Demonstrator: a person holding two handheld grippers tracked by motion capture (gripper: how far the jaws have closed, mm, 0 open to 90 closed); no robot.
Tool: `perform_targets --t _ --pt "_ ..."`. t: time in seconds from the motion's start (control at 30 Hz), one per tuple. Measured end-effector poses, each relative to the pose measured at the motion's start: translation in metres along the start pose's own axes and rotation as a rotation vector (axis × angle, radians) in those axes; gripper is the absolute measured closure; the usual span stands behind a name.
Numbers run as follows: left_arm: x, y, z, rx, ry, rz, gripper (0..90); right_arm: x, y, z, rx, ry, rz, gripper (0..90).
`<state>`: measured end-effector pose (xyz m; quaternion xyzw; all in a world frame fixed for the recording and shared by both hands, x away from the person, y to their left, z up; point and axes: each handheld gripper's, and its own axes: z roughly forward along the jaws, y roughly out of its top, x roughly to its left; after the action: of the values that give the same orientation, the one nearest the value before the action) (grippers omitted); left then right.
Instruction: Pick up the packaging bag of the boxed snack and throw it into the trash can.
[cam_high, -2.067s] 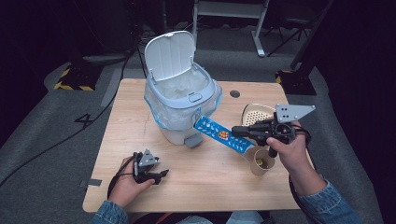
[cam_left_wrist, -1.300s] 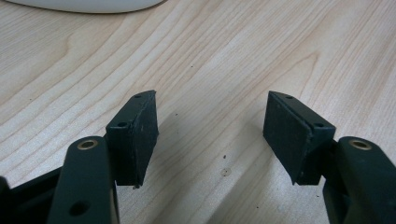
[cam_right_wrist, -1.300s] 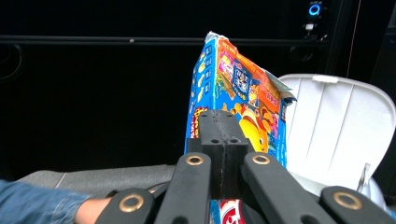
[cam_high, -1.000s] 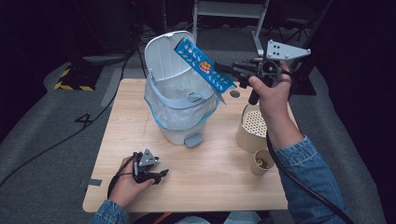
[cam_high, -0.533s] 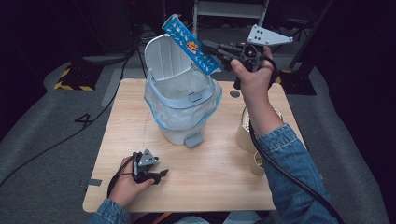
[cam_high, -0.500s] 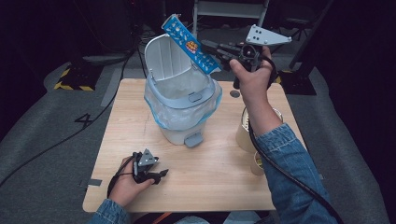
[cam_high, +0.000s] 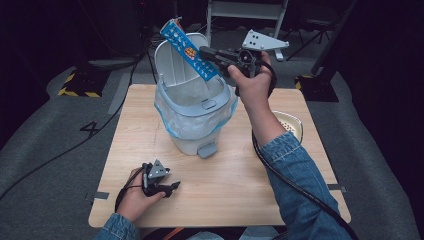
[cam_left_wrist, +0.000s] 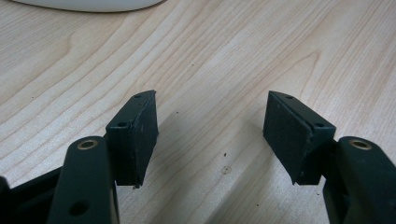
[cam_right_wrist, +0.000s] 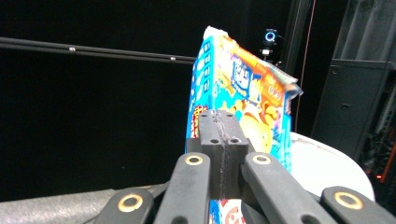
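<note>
My right gripper (cam_high: 207, 54) is shut on a flat blue snack packet (cam_high: 186, 47), held tilted above the open white pedal bin (cam_high: 192, 117) with its raised lid (cam_high: 172, 62). In the right gripper view the packet (cam_right_wrist: 243, 98) stands up past the closed jaws, with the bin's lid edge (cam_right_wrist: 327, 163) behind. The bin is lined with a clear bag with a blue rim. My left gripper (cam_high: 167, 187) rests on the wooden table (cam_high: 235, 185) near the front left corner. In its own view the left gripper (cam_left_wrist: 210, 130) is open over bare wood with nothing between the pads.
A beige perforated container (cam_high: 290, 125) sits at the table's right, partly hidden by the right forearm. The bin's base edge (cam_left_wrist: 88, 4) lies just ahead of the left gripper. Dark floor, cables and a white frame (cam_high: 245, 12) surround the table.
My right gripper has lifted the blue packet from the table beside the bin up and to the left, above the bin's opening. The left gripper has stayed put.
</note>
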<state>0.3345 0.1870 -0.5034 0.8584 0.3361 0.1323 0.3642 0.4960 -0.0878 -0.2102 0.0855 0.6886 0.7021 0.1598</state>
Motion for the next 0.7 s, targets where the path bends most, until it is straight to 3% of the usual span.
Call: perform_targets --t 0.3,0.7 --pt "0.0 0.0 0.0 0.0 0.0 0.002 35.8 0.012 -0.021 0.02 0.033 0.005 -0.007 87.7" --pt "0.0 0.0 0.0 0.001 -0.003 -0.001 35.8 0.02 -0.053 0.023 0.109 -0.006 -0.024 85.6"
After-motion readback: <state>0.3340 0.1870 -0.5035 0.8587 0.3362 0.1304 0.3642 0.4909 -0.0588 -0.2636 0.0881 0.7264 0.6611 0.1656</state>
